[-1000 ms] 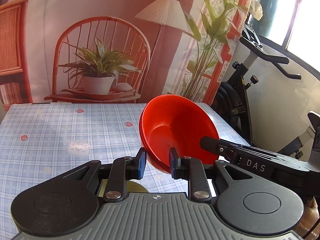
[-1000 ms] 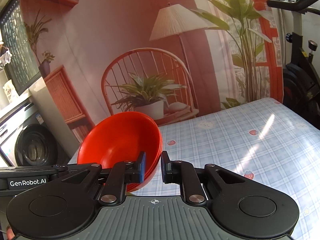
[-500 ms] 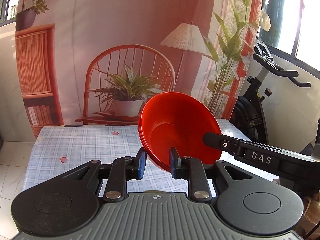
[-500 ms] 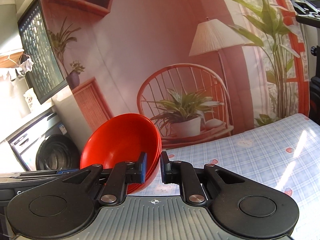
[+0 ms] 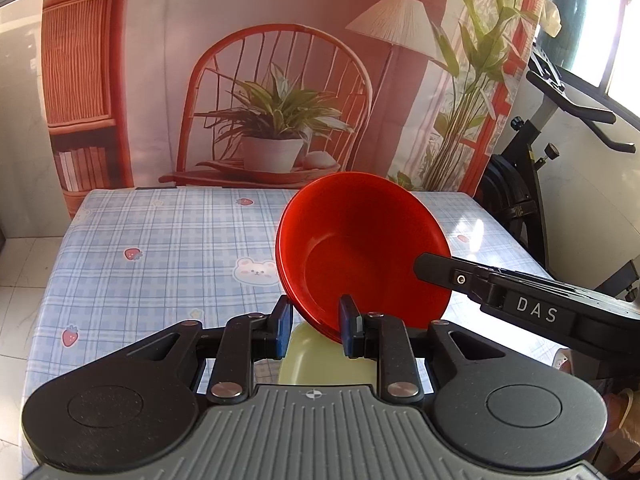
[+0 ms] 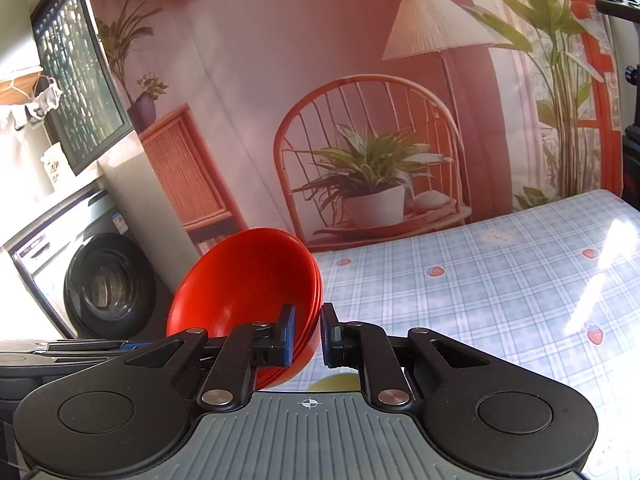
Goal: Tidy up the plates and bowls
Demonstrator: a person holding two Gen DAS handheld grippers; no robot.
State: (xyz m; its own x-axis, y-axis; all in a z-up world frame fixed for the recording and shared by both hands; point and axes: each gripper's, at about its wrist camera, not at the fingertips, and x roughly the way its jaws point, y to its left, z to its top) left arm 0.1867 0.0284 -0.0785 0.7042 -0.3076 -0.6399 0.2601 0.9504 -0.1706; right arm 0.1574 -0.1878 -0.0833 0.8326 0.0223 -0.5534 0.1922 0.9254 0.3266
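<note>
Both pairs of fingers are clamped on the same stack of red bowls (image 5: 360, 248), from opposite rims. The left gripper (image 5: 316, 326) has blue-padded fingers (image 5: 285, 326) closed on the rim nearest its camera, one pad outside the wall and the other inside. The right gripper (image 6: 308, 338) pinches the opposite rim the same way, its fingers (image 6: 289, 334) drawn nearly together with only the bowl walls between them.

Taking the red bowls as the landmark: beneath and beyond them spreads the table (image 5: 160, 248), the broadest thing in view, covered in a smooth, pale blue plaid cloth printed with small strawberries and bear faces. Behind the bowls hangs a printed backdrop (image 5: 260, 60) showing a rattan chair, a potted plant and a lamp. To the right of the bowls in the left wrist view stands a black exercise bike (image 5: 560, 152); to their left in the right wrist view sits a grey front-loading washing machine (image 6: 84, 276).

The bowls are round, glossy, thin-walled and nested, their stacked rims showing as fine ridges. They are held tilted, hollow facing the left wrist camera, above the table. Just below them lies a pale yellow-green dish (image 5: 320, 360), smooth and rounded, mostly hidden by the left gripper's body.
</note>
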